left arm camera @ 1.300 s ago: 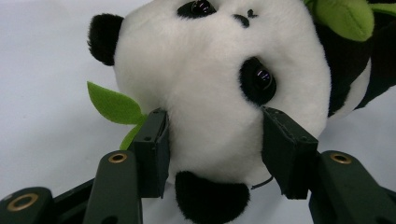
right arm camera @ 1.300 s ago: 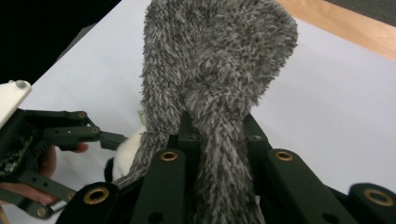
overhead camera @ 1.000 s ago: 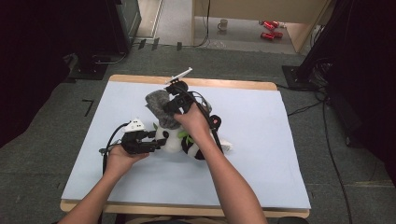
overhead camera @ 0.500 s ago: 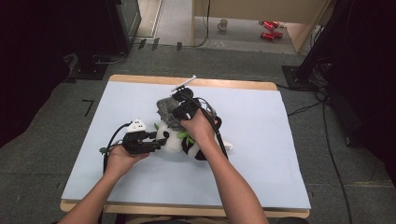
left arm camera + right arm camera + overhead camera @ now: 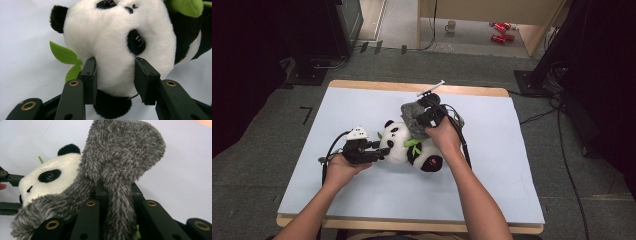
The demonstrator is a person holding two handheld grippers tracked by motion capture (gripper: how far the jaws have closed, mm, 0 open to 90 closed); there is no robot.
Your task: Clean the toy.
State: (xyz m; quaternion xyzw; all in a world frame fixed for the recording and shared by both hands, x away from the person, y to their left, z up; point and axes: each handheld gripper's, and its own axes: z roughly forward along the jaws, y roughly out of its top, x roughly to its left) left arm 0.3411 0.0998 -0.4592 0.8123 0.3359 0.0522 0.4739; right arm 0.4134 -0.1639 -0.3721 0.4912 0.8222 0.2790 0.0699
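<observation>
Item one: my left gripper, jaws just closing, pads pressed on either side of the panda plush's white head; green leaf beside it. Item two: the panda lies mid-table on the pale blue mat. Item three: my right gripper, jaws pinched together on a grey fuzzy cloth draped over the panda.
</observation>
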